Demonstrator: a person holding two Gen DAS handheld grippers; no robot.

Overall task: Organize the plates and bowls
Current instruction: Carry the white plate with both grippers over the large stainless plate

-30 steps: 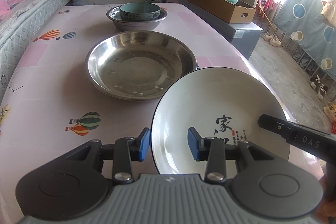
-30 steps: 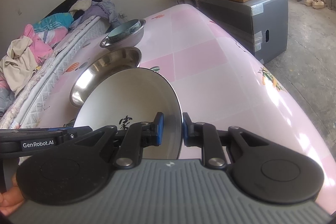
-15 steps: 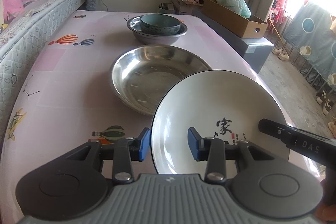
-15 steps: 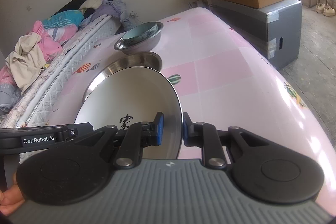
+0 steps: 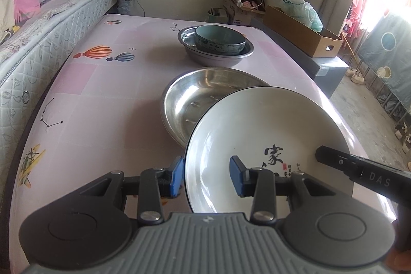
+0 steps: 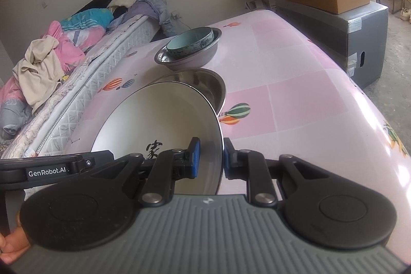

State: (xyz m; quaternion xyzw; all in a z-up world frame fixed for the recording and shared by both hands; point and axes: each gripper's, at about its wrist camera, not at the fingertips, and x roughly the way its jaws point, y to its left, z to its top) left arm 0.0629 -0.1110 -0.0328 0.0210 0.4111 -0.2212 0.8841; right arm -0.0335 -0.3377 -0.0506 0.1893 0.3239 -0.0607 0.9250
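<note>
Plate [image 5: 259,135], white with a dark rim and black characters, hangs tilted just ahead of both my grippers, lifted off the pink table [image 5: 102,99], and its far edge overlaps the near lip of the steel pan [image 5: 203,94] that lies straight ahead and a little below. That is the relation I judge the coming move to turn on: the pan is directly beyond the plate along the line both grippers point, so the plate only has to go forward and down to nest in it. Farther along the same line sits a steel basin [image 5: 215,53] with a teal bowl [image 5: 219,43] inside it. My right gripper [image 6: 208,158] is pinching the plate's right rim, one pad inside and one under the lip. My left gripper [image 5: 205,177] straddles the plate's left rim with its pads spread; I cannot tell whether either pad actually bears on it, so I treat the right as the holding hand. The left view shows the plate's whole face and how much of the pan it covers; the right view shows the plate edge-on at the pinch and the clear gap between pan and basin, which the left view flattens.
</note>
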